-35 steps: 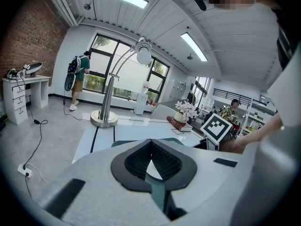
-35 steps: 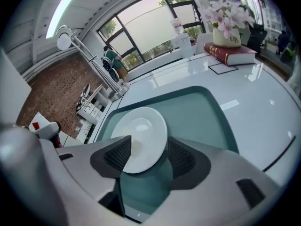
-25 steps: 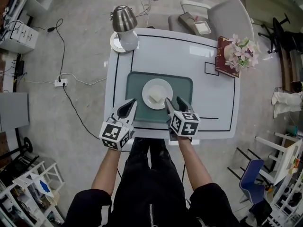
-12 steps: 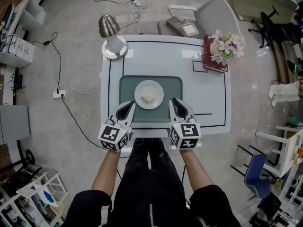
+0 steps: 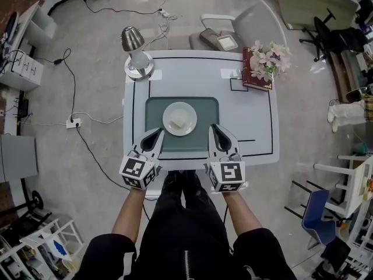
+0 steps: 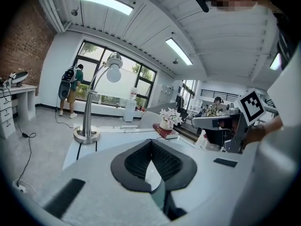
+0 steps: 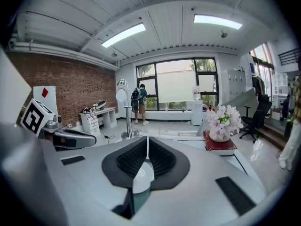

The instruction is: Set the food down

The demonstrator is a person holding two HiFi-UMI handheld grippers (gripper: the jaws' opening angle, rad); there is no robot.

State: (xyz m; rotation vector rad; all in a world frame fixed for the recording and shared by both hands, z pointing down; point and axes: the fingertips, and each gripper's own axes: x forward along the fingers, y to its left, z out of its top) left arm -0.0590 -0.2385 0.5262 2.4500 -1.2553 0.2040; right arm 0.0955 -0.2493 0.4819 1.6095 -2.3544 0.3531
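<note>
Ahead of both sets of fingertips, the food [image 5: 183, 120] – a pale piece – lies on a white plate [image 5: 168, 125]. The plate stands on a grey-green mat [image 5: 152, 107] on the white table [image 5: 250, 121].

Left gripper [image 5: 158, 133]: jaws together, tips meeting, nothing between them. It hangs over the near left corner of the mat. The plate is just ahead and to the right of its fingertips, apart from them.

Right gripper [image 5: 214, 128]: jaws together, nothing between them. It hangs over the near right corner of the mat. The plate is ahead and to the left of its fingertips, a little farther off than from the left gripper – only bare mat lies between.

Surroundings, far beyond the fingertips:
- A silver desk lamp [image 5: 134, 42] stands at the far left corner of the table, well apart from the left fingertips.
- A red book [image 5: 250, 84] lies at the far right corner, with pink-white flowers [image 5: 265, 57] standing on it.
- A grey chair [image 5: 256, 22] stands behind the table's far edge.
- A power strip [image 5: 73, 123] and its cables lie on the floor to the left.
</note>
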